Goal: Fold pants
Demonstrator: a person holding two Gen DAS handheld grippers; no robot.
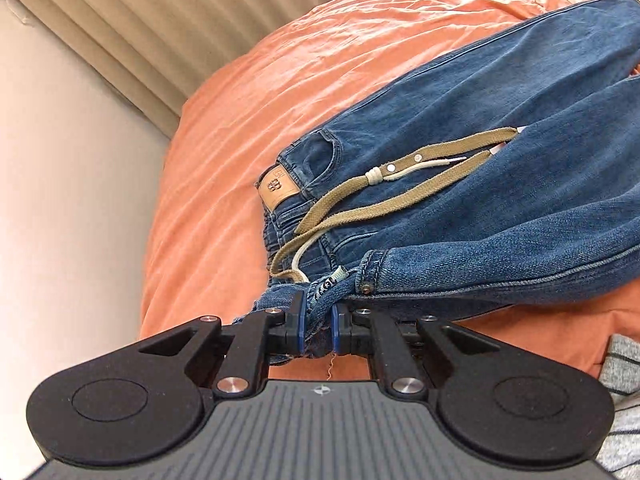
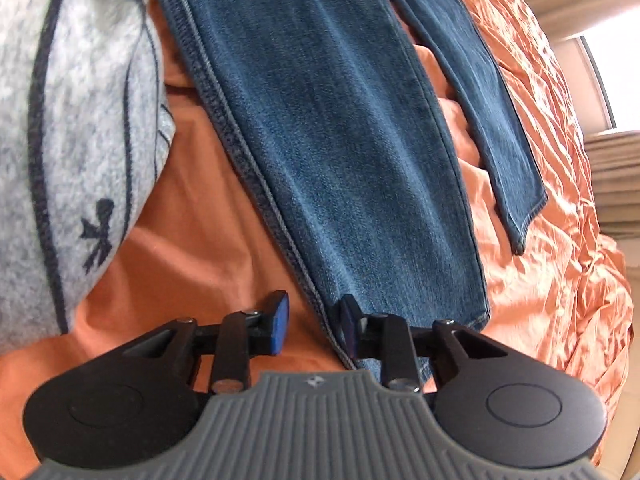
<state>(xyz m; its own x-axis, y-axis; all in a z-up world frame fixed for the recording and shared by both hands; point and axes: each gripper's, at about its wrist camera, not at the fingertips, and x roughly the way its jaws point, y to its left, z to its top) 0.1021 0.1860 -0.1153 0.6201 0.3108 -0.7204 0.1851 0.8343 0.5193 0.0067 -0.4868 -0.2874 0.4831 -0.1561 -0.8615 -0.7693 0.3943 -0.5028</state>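
Blue jeans (image 1: 500, 128) lie spread on the orange bed sheet (image 1: 248, 128). The left gripper (image 1: 318, 328) has its jaws pinching the bunched waistband. The right gripper (image 2: 312, 326) has its jaws spread over one leg's hem, beside a grey striped garment (image 2: 80, 120).

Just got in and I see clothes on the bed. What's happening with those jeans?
A person holding a gripper in each hand is folding blue jeans on an orange bedspread. The left gripper is clamped on bunched denim at the waistband, near the tan belt. The right gripper is open at the hem end of one leg, its jaws either side of the seam edge, not yet closed. A grey striped sweater lies beside the jeans.
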